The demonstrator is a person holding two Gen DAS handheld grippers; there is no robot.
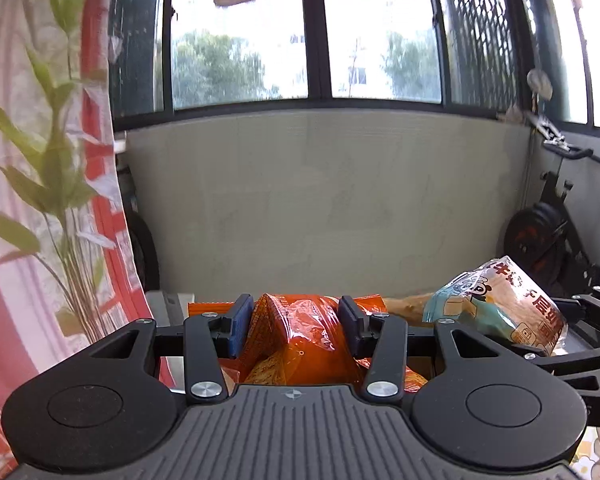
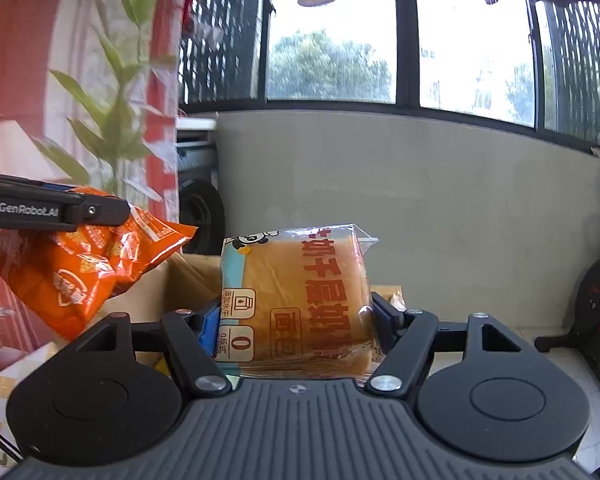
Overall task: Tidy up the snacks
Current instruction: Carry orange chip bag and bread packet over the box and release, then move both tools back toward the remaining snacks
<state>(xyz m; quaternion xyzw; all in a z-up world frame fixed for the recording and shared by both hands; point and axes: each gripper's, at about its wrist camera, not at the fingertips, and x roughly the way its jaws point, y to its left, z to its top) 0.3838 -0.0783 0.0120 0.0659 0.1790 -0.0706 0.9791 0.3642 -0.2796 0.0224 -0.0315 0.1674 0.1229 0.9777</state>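
Left gripper (image 1: 295, 326), jaws clamped on an orange snack bag (image 1: 300, 344), crinkled and glossy, print too warped to read in the left wrist view. Same orange snack bag (image 2: 96, 272) seen from the right wrist view, held in the air at left above a cardboard box (image 2: 188, 280), with a round white logo of Chinese characters on it, too small to make out. "GenRobot.AI" printed in white on the left gripper's black finger (image 2: 56, 208), reaching in from the frame's left edge.

Right gripper (image 2: 296, 320), jaws pressed against both sides of a clear-wrapped bread loaf (image 2: 300, 300), held upright between blue pads (image 2: 210, 326). Large red Chinese characters down the wrapper, "千层" and "面包" legible among them, top characters cut by the seal fold. A cartoon panda at the upper left corner, a milk-carton icon below it, and a boxed "0" lower still, with small print beside both beyond reading. Bottom of the loaf hidden behind the gripper body.

Bread loaf (image 1: 500, 304) also seen at right in the left wrist view, tilted, text partly readable, lower edge covered by the right gripper's linkage. Cardboard box mostly hidden behind both packages, contents not visible. Potted plant (image 2: 112, 92) blurred at left before a red and white curtain (image 1: 100, 168). Exercise bike (image 1: 552, 232) cropped at the right edge.
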